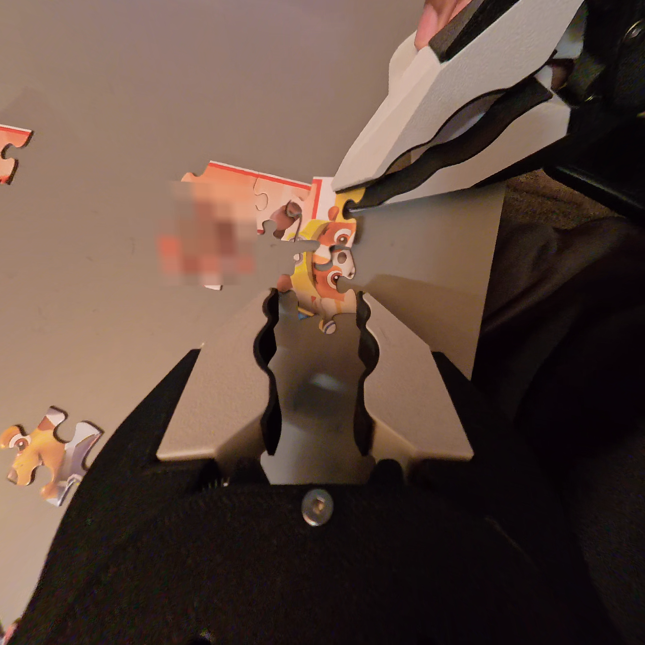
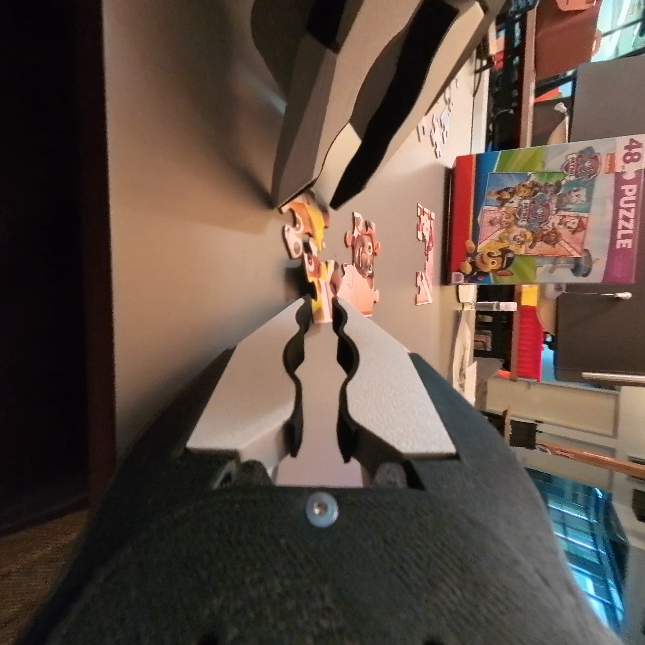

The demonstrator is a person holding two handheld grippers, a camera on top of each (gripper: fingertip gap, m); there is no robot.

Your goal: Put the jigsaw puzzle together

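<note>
Two cartoon pup puzzle pieces meet on the grey table [image 1: 104,244]. My left gripper [image 1: 317,296] is open and straddles the nearer yellow-orange piece [image 1: 324,282]. A strip of table shows between that piece and the left pad [image 1: 270,307]. My right gripper [image 1: 343,199] comes in from the upper right at the far corner of the other piece [image 1: 340,234]. In the right wrist view my right gripper [image 2: 320,303] has its pads slightly apart with that piece's edge [image 2: 319,296] between them. The left gripper [image 2: 305,206] stands over the farther piece [image 2: 307,223].
A joined orange-pink cluster with a red border [image 1: 279,195] lies beside the two pieces. Loose pieces lie at the left [image 1: 10,153] and lower left [image 1: 45,453]. A puzzle box [image 2: 541,216] stands at the table's back, with a strip of pieces [image 2: 424,258] before it. The table edge [image 1: 488,279] is close on the right. The left gripper's tips are roughly 5 centimeters from the right gripper's.
</note>
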